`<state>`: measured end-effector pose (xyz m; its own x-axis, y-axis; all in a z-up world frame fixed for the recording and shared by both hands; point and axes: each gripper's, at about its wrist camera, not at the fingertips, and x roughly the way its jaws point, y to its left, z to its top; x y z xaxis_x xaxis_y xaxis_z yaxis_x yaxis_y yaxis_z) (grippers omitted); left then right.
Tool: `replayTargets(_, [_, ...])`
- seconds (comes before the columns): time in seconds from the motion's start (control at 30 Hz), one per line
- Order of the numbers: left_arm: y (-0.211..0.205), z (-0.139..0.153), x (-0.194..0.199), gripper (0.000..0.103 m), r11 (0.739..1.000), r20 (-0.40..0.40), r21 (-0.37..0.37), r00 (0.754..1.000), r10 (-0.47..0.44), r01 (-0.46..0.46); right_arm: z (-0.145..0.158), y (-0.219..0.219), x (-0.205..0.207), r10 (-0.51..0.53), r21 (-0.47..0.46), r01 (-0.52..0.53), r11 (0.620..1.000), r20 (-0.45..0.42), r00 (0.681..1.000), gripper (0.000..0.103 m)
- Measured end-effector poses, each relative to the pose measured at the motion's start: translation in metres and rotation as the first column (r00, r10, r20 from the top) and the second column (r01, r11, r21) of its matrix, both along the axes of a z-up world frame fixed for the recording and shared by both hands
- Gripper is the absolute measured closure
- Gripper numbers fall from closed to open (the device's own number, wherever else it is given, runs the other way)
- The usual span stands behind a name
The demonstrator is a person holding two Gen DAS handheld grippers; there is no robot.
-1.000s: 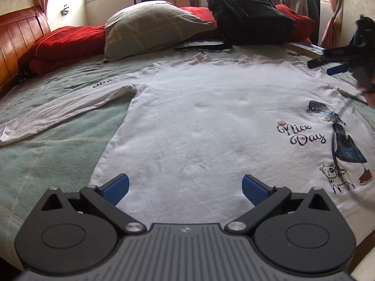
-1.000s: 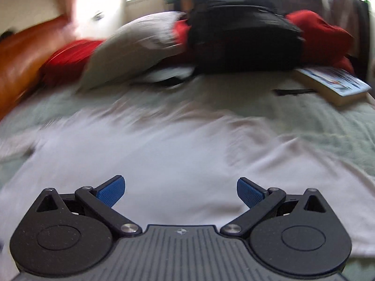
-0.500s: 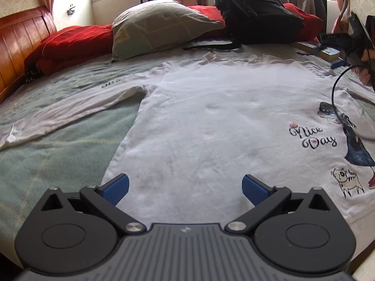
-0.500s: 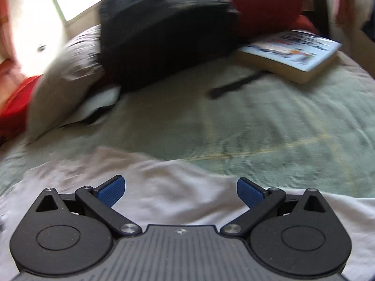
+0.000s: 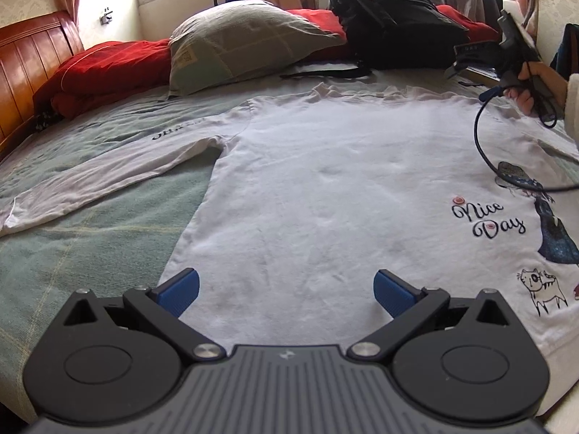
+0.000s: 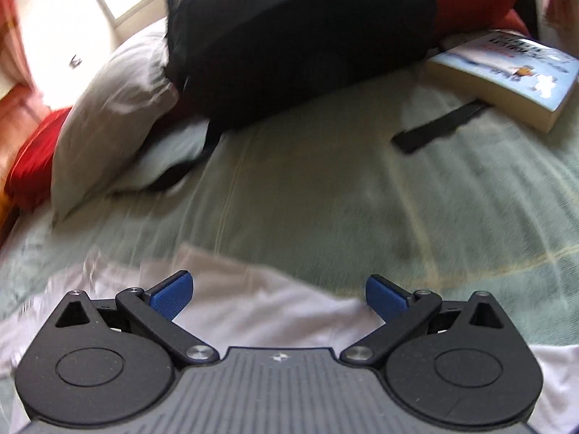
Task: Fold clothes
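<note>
Fold not started. White long-sleeved cotton shirt with a "Nice Day" print (image 5: 325,195) lies flat, face up, on the green bedspread (image 5: 72,246); left sleeve (image 5: 108,170) is stretched out to the left, nothing doubled over yet. All folds are left to do.

Left gripper (image 5: 286,289) hovers over the near hem, jaws spread wide, grasping nothing. Right gripper (image 6: 277,296) is at the far right shoulder edge of the shirt, jaws also released and empty, with white cloth between them but not pinched. My guess: it is lining up for a shoulder or sleeve grab.

Versus a second ago: left view barely changed. The right gripper has swung from mid-shirt out to the far edge, now facing the black backpack (image 6: 300,36) and the paperback book (image 6: 506,72).
</note>
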<state>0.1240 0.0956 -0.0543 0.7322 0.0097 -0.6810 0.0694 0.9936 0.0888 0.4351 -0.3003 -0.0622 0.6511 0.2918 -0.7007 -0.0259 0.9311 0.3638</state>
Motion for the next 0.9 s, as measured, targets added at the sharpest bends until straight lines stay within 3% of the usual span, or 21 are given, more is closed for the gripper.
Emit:
replayTargets(0.1, [0.000, -0.001, 0.002, 0.001, 1.000, -0.002, -0.002, 1.000, 0.001, -0.001, 0.015, 0.010, -0.013, 0.019, 0.004, -0.019, 1.000, 0.016, 1.000, 0.000])
replayTargets(0.27, [0.000, -0.004, 0.004, 0.001, 1.000, -0.009, -0.005, 1.000, -0.004, 0.004, 0.014, 0.041, -0.029, 0.178, 0.053, -0.177, 0.983, -0.014, 0.984, 0.000])
replayTargets(0.43, [-0.001, -0.001, -0.002, 0.001, 1.000, 0.003, -0.009, 1.000, 0.007, -0.007, -0.017, 0.057, -0.003, 0.146, -0.137, -0.145, 0.980, -0.002, 0.989, 0.000])
replayTargets(0.5, [0.000, 0.003, -0.006, 0.001, 1.000, 0.017, -0.013, 1.000, 0.010, -0.010, -0.022, 0.052, 0.007, 0.103, -0.126, -0.099, 0.987, 0.031, 0.994, 0.000])
replayTargets(0.6, [0.003, 0.009, -0.009, 0.001, 1.000, 0.037, -0.012, 0.999, 0.021, -0.020, -0.010, 0.046, 0.011, 0.063, -0.073, -0.061, 0.995, 0.027, 0.998, 0.000])
replayTargets(0.73, [0.006, 0.013, -0.007, 0.001, 1.000, 0.053, -0.020, 0.998, 0.021, -0.020, 0.018, 0.048, -0.008, 0.102, -0.072, -0.101, 0.992, 0.020, 0.995, 0.000])
replayTargets(0.9, [0.009, 0.006, -0.002, 0.001, 0.998, 0.059, -0.056, 0.998, -0.017, 0.020, 0.040, 0.067, -0.073, 0.243, -0.124, -0.239, 0.963, 0.013, 0.970, 0.000])
